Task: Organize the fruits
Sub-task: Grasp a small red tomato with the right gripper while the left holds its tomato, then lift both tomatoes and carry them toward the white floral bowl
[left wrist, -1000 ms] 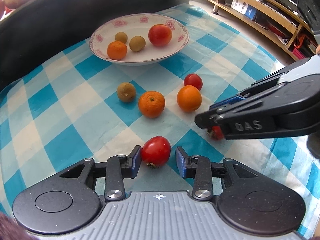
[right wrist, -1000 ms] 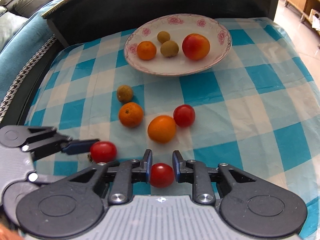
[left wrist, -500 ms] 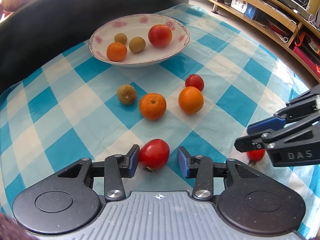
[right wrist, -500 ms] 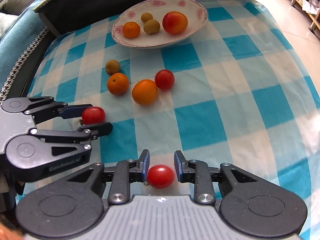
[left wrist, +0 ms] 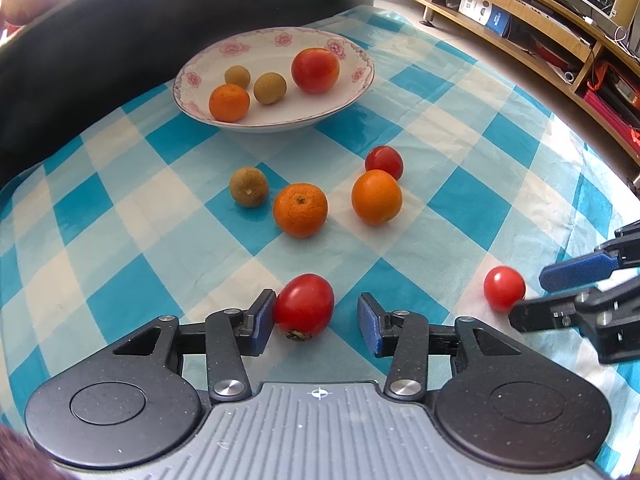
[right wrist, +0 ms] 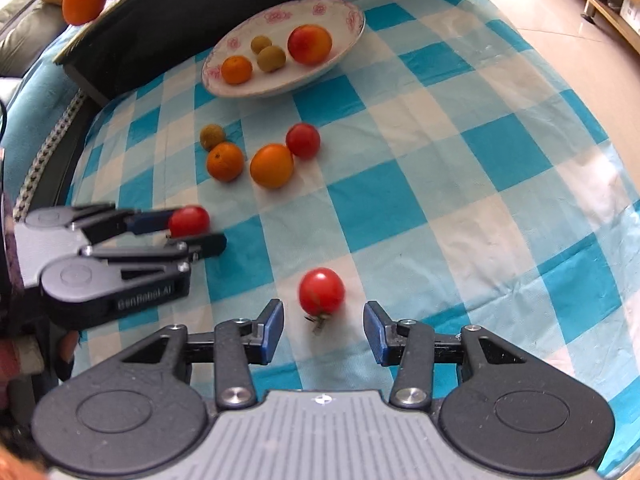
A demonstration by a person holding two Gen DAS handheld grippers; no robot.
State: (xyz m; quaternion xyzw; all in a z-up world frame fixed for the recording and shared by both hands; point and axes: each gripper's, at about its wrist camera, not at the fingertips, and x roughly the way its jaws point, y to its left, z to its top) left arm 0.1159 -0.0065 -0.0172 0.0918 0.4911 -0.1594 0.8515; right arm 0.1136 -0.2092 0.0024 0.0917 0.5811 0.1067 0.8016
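Blue-and-white checked tablecloth (left wrist: 120,208) carries all.

White floral-rimmed ceramic plate (left wrist: 352,92) near far edge, already holding fruit; well apart from both grippers.

Left gripper (left wrist: 316,316): jaws wide, nothing gripped; larger red tomato (left wrist: 304,305) sits between pads near cloth's near edge, touching left pad, gap at right pad. Stem end faces gripper.

Right gripper (right wrist: 323,326): jaws wide, empty; small round red cherry tomato (right wrist: 321,290) just ahead of fingertips, centred, not yet between them.

Judgement: left nearer to grasp; right must advance first.

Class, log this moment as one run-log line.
left gripper: open, around large red tomato | right gripper: open, behind small red tomato
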